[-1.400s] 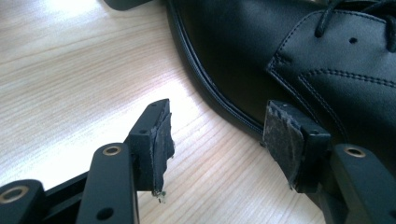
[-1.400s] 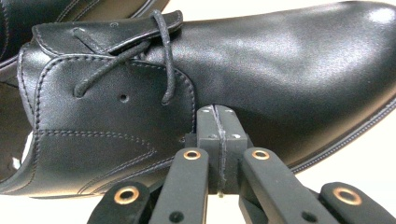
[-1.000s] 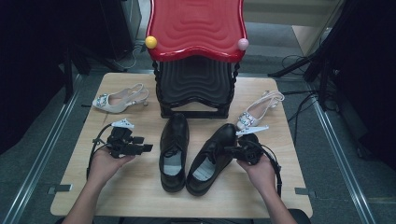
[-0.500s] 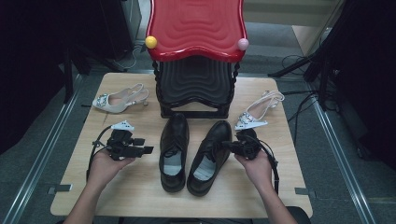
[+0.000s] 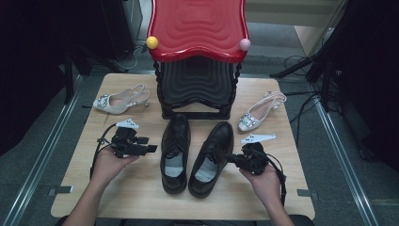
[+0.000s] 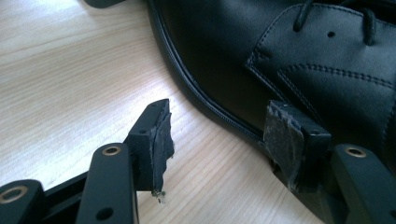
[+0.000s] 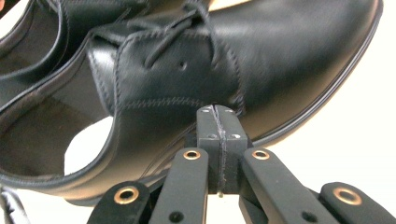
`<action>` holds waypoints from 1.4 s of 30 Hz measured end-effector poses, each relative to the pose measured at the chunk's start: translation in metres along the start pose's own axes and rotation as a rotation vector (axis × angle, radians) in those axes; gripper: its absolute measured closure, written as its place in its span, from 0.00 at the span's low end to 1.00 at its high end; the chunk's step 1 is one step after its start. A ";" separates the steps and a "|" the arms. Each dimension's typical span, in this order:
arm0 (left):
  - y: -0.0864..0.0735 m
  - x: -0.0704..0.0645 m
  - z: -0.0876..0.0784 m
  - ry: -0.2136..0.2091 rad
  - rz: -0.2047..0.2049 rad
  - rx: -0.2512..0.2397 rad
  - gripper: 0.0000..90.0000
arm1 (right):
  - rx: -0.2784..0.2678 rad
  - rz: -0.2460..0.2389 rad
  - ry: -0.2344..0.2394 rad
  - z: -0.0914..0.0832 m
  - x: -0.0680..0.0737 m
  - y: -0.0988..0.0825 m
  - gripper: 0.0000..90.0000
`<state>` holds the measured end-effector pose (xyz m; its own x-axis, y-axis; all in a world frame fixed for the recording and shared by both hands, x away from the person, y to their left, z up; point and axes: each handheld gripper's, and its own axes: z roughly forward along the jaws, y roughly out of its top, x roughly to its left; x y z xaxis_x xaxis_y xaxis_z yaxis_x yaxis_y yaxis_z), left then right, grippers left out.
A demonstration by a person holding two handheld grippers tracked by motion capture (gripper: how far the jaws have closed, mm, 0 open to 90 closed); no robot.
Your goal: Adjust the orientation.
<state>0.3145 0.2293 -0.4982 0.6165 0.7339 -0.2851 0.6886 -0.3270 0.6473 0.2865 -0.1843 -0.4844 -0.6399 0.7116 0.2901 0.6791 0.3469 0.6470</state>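
Black leather shoes were set side by side at the lower centre of the high view, on the wooden table (image 5: 141,197). The left shoe (image 5: 175,151) was flanked by the left gripper (image 5: 151,149), whose jaws were spread wide with nothing between them. The right gripper (image 5: 229,159), jaws pressed fully together, was pointed at the side of the right shoe (image 5: 212,157).

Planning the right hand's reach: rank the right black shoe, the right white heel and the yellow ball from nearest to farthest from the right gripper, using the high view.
From the right gripper:
1. right black shoe, right beside its jaws.
2. right white heel, farther back, near the table's right edge.
3. yellow ball, on the red stool's back-left corner.
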 end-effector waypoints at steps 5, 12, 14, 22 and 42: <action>0.005 0.000 0.004 -0.004 0.010 0.006 0.46 | 0.022 0.006 0.019 0.002 0.005 -0.006 1.00; 0.005 0.000 0.004 -0.003 0.011 0.008 0.46 | 0.036 0.009 0.033 0.008 0.007 -0.006 1.00; 0.005 0.000 0.003 -0.001 0.013 0.009 0.46 | 0.036 0.002 0.035 0.009 0.008 -0.006 1.00; -0.001 -0.004 0.002 -0.002 0.011 0.010 0.46 | 0.042 -0.017 0.042 0.016 0.009 -0.001 1.00; -0.015 -0.014 0.012 -0.038 -0.031 0.024 0.52 | 0.048 -0.050 0.050 0.031 0.006 0.018 1.00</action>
<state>0.3002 0.2172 -0.5125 0.6083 0.7211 -0.3317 0.7163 -0.3189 0.6206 0.3057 -0.1546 -0.4933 -0.6895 0.6620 0.2937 0.6617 0.4111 0.6270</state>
